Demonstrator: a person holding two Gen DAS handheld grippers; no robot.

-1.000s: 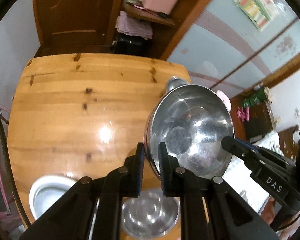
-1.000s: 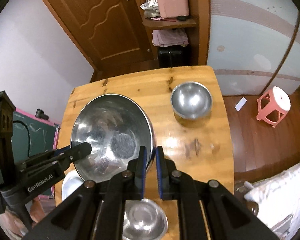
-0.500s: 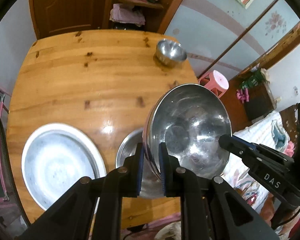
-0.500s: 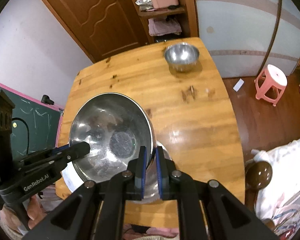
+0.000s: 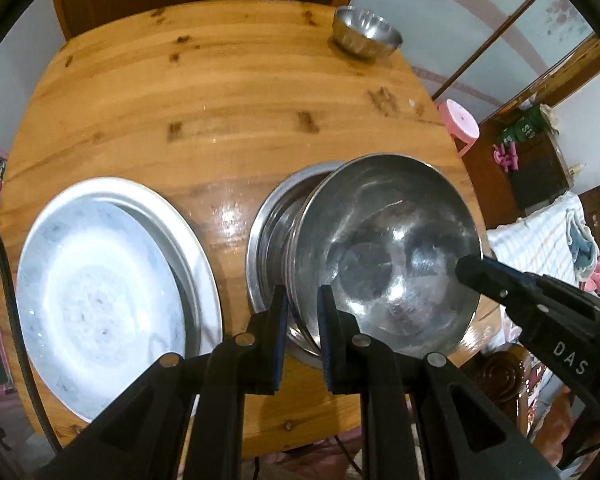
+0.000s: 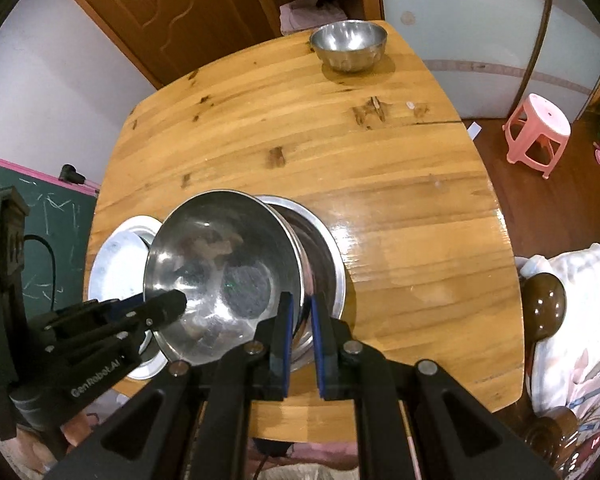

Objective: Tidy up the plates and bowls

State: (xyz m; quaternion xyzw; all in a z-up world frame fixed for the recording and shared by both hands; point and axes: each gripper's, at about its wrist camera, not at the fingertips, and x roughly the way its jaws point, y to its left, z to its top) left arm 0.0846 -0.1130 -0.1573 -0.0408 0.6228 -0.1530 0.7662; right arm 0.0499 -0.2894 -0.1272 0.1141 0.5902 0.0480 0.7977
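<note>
Off to the left of my left gripper [image 5: 302,312] lies the white plate [image 5: 100,292]. Both my grippers are clenched on the big steel bowl [image 5: 388,256], one on each side of its rim; my right gripper [image 6: 299,320] pinches the opposite edge. Thin, stiff and slick, probably light, it hangs tilted over another bowl [image 6: 324,256] below.
</note>
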